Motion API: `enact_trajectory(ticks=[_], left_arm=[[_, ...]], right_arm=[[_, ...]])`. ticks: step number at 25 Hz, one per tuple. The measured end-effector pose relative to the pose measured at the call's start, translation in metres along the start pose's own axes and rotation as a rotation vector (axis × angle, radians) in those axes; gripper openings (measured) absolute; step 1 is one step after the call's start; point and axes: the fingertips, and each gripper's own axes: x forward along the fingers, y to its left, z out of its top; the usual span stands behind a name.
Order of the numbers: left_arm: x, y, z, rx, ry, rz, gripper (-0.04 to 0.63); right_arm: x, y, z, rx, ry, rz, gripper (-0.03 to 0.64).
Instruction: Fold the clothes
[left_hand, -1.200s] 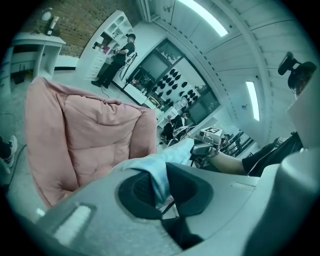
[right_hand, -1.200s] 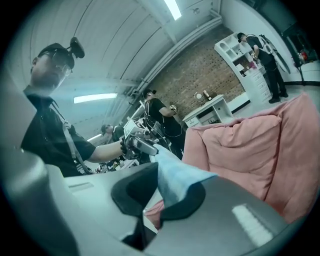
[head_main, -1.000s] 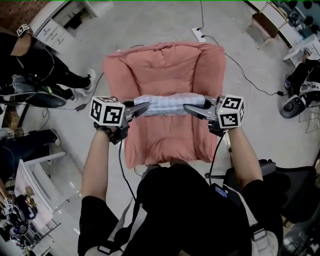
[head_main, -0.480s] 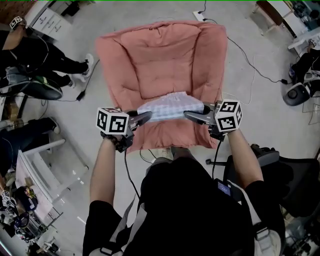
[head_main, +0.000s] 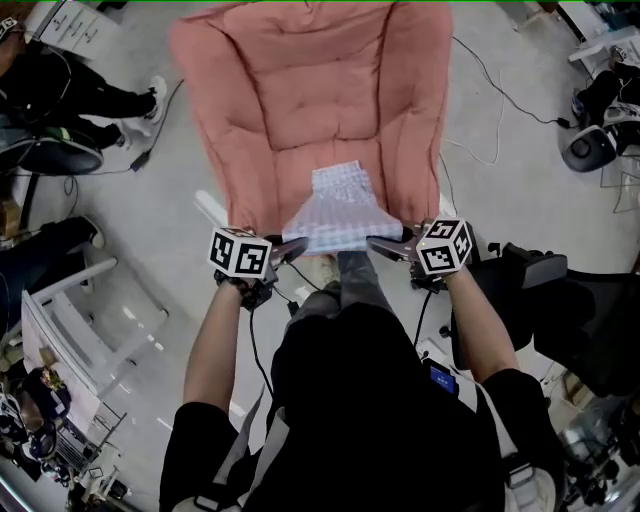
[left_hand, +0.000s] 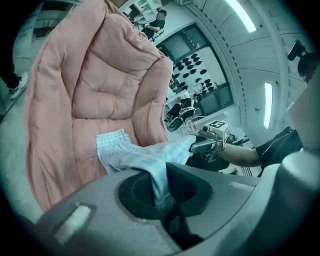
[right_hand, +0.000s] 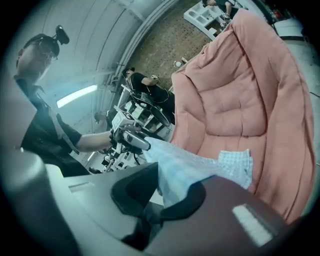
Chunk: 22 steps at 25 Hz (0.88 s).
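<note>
A light blue checked cloth (head_main: 338, 212) stretches from the front of the pink chair's seat back to my two grippers. My left gripper (head_main: 300, 243) is shut on its near left corner and my right gripper (head_main: 373, 243) on its near right corner, both just in front of the chair's front edge. In the left gripper view the cloth (left_hand: 135, 155) runs out of my closed jaws toward the right gripper (left_hand: 202, 146). The right gripper view shows the cloth (right_hand: 200, 167) pinched the same way, its far end lying on the seat.
The big pink padded chair (head_main: 290, 100) fills the floor ahead. Seated people (head_main: 50, 90) and a white rack (head_main: 60, 330) are on the left. A cable (head_main: 490, 90) runs over the floor at the right, near a dark office chair (head_main: 545, 290).
Both grippers have drawn back toward the person and lowered, from above the seat to the chair's front edge. The cloth, earlier a band stretched across, now trails onto the seat.
</note>
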Motion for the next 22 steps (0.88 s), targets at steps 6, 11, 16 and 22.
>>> enact_trajectory(ticks=[6, 11, 16, 22], left_arm=[[0.021, 0.006, -0.059, 0.032, 0.054, 0.029, 0.029], [0.035, 0.007, -0.095, 0.019, 0.051, 0.003, 0.031], [0.051, 0.012, -0.130, 0.002, 0.039, -0.017, 0.031], [0.068, 0.022, -0.147, -0.010, -0.005, -0.011, 0.031]], right_arm=[[0.014, -0.002, -0.069, -0.001, 0.088, -0.067, 0.018], [0.019, -0.001, -0.110, 0.026, 0.117, -0.080, 0.020], [0.026, -0.003, -0.149, 0.036, 0.158, -0.091, 0.020], [0.031, -0.016, -0.171, 0.039, 0.147, -0.088, 0.020]])
